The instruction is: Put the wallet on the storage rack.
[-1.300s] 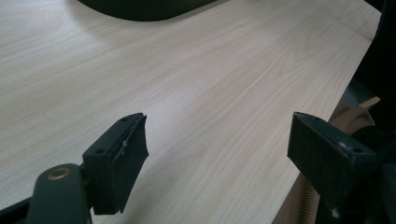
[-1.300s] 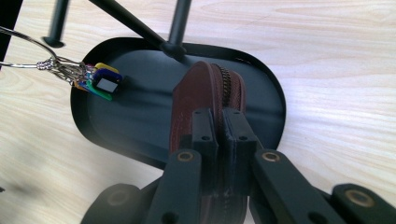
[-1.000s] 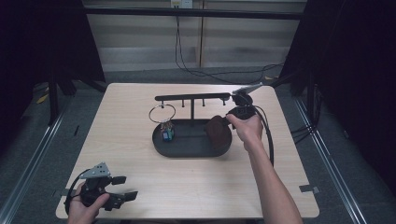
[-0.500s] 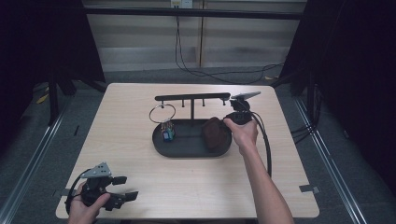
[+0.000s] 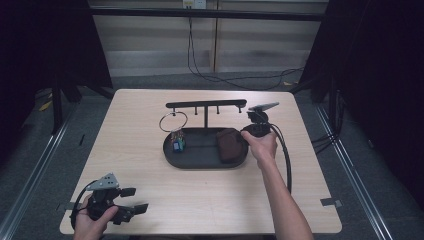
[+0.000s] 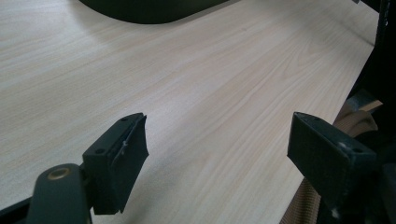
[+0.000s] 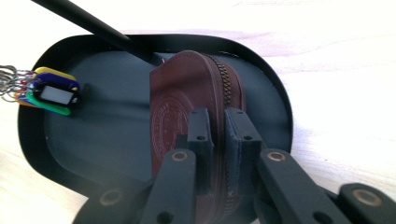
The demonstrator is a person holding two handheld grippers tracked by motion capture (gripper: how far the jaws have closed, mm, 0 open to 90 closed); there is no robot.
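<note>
Pale wooden table (image 5: 150,125) under dim light, with 2 handheld grippers at work around a black oval tray (image 5: 192,161).

Near the right end of the tray, right gripper (image 7: 218,128) clamped on a brown leather zip pouch (image 7: 187,98), both jaws pinching its upper edge beside the zipper, jaws just eased a touch while staying on the leather. Pouch standing on edge inside the tray, right of a thin black post rising to a crossbar rack (image 5: 206,104). Bunch of keys with coloured tags (image 7: 49,93) hanging at the tray's left end, well apart from the pouch. Down at the table's near left corner, left gripper (image 6: 217,149) held low over bare wood, jaws spread wide with nothing between them.
</note>
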